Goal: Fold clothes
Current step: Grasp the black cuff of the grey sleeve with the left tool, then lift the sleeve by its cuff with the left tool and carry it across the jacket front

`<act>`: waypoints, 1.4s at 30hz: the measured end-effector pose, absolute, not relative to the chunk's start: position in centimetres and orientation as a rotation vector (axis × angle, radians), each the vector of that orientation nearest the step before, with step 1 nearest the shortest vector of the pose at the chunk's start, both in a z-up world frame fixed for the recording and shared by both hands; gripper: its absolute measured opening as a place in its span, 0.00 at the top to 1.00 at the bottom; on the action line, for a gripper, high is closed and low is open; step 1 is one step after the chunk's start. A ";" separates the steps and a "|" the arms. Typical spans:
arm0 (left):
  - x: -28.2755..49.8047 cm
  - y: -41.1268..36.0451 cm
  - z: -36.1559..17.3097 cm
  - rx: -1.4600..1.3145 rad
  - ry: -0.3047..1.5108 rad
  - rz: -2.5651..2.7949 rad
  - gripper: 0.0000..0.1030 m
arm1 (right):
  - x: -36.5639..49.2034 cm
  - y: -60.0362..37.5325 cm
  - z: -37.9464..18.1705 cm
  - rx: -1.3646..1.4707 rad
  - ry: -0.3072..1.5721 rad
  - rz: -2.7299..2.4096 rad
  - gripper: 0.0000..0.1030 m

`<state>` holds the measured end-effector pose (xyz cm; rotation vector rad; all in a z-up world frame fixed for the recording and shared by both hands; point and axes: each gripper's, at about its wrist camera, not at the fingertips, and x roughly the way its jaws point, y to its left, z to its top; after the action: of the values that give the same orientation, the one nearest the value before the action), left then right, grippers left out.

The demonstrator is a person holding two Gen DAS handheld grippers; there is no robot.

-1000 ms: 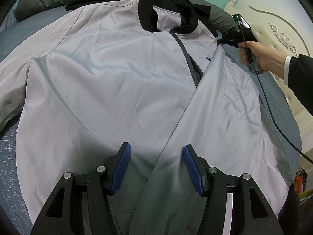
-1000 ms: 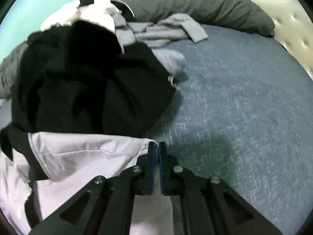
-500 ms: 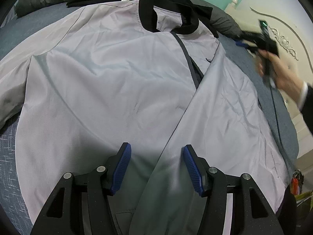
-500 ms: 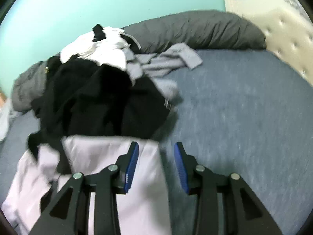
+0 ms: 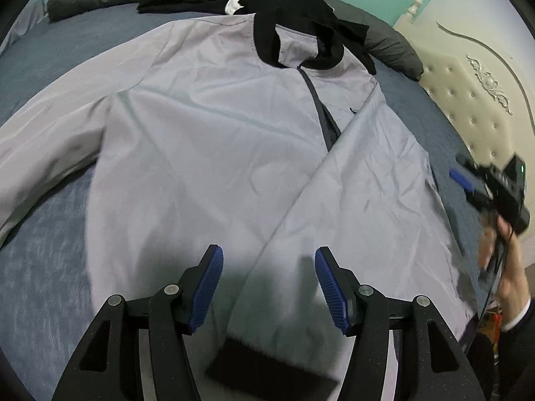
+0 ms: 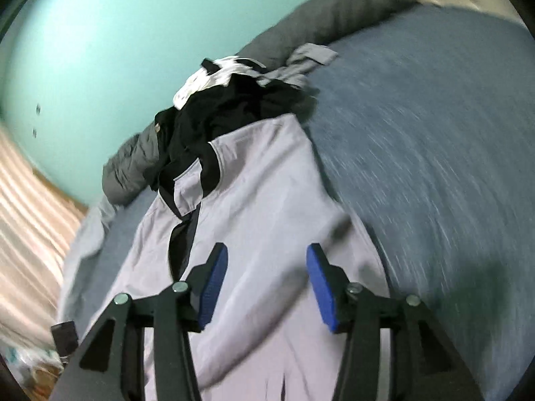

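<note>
My left gripper (image 5: 265, 284) hangs with its jaws apart and empty over the hem of the grey jacket (image 5: 207, 140) spread flat on the blue bed (image 5: 50, 267), one side folded across its front, while my right gripper (image 6: 265, 287), jaws just opened and holding nothing, hovers above its right edge.

A bedroom: blue-sheeted bed (image 5: 67, 67), tufted cream headboard (image 5: 468, 100), strewn clothes (image 5: 284, 0).
</note>
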<state>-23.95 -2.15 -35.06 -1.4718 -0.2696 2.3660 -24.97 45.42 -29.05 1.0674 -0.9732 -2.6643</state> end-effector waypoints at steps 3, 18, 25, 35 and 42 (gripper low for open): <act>-22.5 -2.2 -35.0 -1.522 -0.221 2.352 0.40 | -21.5 44.9 -29.7 1.087 -1.040 -2.669 0.51; -18.9 -5.5 -33.9 -1.582 -0.276 2.417 0.49 | -17.2 41.8 -30.2 1.056 -0.989 -2.655 0.51; -17.3 -15.1 -31.7 -1.604 -0.450 2.564 0.48 | -15.9 42.4 -29.2 1.012 -0.997 -2.672 0.51; -12.9 -28.3 -32.2 -1.620 -0.753 2.752 0.42 | -14.0 41.5 -29.0 1.027 -0.963 -2.673 0.48; -9.5 -35.3 -32.9 -1.627 -0.994 2.839 0.42 | -13.2 40.8 -28.9 1.035 -0.930 -2.704 0.42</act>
<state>-9.47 -35.27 -32.85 -1.6273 -0.9940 2.8392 -13.16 40.84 -28.94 1.0350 -0.9297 -2.7045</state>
